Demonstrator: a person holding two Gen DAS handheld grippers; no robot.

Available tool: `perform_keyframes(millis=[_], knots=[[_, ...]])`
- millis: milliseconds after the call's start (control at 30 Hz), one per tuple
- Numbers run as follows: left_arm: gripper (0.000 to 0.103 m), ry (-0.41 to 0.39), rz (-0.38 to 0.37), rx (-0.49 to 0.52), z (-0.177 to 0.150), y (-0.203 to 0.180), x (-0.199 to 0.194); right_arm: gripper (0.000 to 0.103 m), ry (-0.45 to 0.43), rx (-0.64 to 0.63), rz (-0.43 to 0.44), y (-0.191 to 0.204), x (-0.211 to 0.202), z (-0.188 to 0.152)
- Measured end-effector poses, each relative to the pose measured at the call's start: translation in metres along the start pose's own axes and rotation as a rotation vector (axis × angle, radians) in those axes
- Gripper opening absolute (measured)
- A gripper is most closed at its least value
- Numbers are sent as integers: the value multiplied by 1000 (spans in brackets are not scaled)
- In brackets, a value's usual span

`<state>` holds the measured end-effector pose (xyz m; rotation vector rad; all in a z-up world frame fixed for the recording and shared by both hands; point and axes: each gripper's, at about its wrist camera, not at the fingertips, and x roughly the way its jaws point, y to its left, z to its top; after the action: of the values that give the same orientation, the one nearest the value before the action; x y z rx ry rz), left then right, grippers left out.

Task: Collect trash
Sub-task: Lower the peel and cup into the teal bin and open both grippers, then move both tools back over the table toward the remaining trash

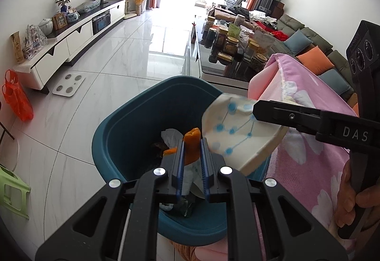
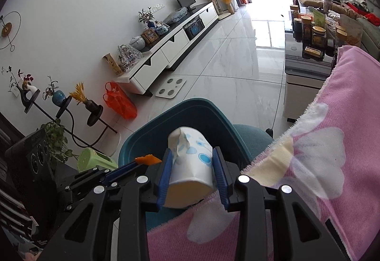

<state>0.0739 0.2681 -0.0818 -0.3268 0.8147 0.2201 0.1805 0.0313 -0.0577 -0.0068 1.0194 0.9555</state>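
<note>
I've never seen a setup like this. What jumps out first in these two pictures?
Two hand-held grippers meet over a teal bin on the floor. The left gripper pinches a piece of orange peel above it, and the right gripper squeezes a crumpled paper cup with blue dots. A pink flowered blanket fills the right side.

Living room surroundings, non-task items.
We note a pink flowered blanket right of the tongs; ahead, a white scale on the marble floor, a low TV cabinet far left, and a jar-crowded coffee table beyond.
</note>
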Motion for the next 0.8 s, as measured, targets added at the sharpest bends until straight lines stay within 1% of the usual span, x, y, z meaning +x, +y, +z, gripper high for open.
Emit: perform_keyframes(millis=[100,133,233,333,400,433,467,500,633,667,700,733,767,800], knots=[[14,2,4,-12,-1,2,3,34,2,1,-1,1,3,1],[16,0,5,-12,-1,2,3,34,0,2,-2,2,3,1],[28,-10,11,-8,-1,1,2,34,-5,2,4,2,1,0],[33,-20,8,-3,-4,-3,-3,34,-14,12,10,-2,-4,-2],[38,-30,11,4,-6,-4,-7,34,-24,17,13,-4,-9,-3],[43,-36,12,7,-6,-5,-10,36,-31,13,15,-6,-13,-3],[51,-42,13,9,-7,-6,-13,40,-40,7,13,-6,-16,-5],[54,-50,12,12,-8,-7,-17,43,-51,0,10,-5,-20,-6],[65,-85,10,31,-11,-15,-34,43,-79,-13,12,-5,-36,-12],[72,-96,11,38,-11,-18,-39,44,-85,-16,10,-5,-40,-15],[77,-107,11,45,-12,-22,-44,47,-92,-19,9,-7,-45,-17],[85,-121,13,52,-14,-25,-49,49,-101,-22,5,-7,-50,-20],[92,-134,17,60,-17,-28,-54,53,-110,-29,-1,-8,-55,-24],[95,-147,22,69,-20,-32,-59,55,-116,-38,-8,-9,-60,-27]])
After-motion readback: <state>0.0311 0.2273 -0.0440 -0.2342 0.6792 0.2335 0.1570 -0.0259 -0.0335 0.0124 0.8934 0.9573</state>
